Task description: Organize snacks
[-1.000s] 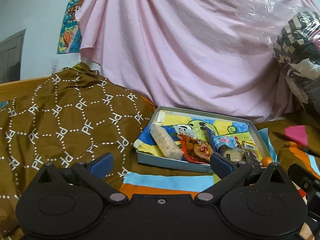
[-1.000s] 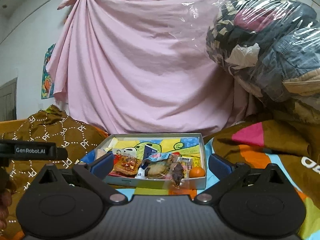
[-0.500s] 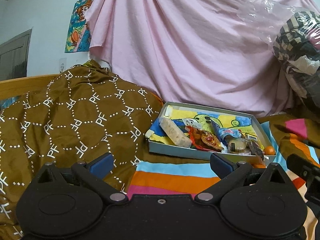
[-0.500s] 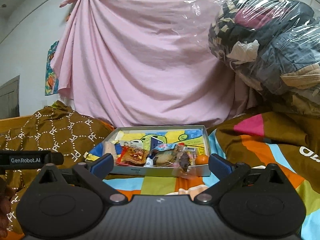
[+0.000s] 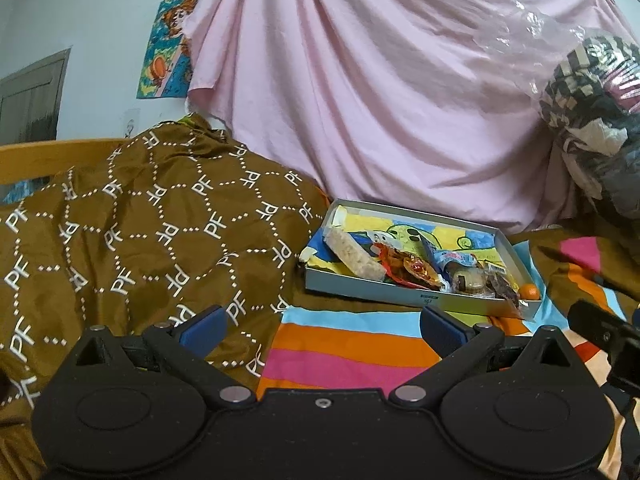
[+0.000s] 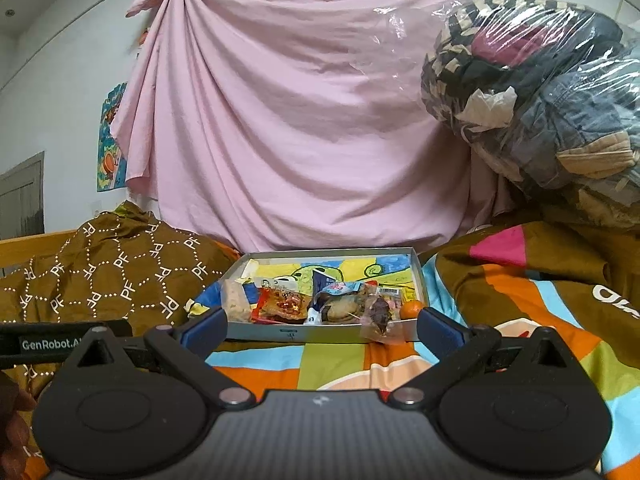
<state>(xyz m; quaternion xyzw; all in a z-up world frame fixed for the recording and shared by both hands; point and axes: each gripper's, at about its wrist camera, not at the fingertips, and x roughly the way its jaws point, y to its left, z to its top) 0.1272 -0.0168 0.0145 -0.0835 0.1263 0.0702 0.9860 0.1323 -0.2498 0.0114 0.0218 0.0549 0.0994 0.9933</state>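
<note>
Both tools backed off | tray (image 6: 320,334) holds snacks (image 6: 280,304)

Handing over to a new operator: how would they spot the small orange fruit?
Find the shallow grey cardboard box on the striped bedspread. At its front right corner sits the small round orange fruit: the only bare, unwrapped item, right of the dark clear-wrapped snack.
</note>
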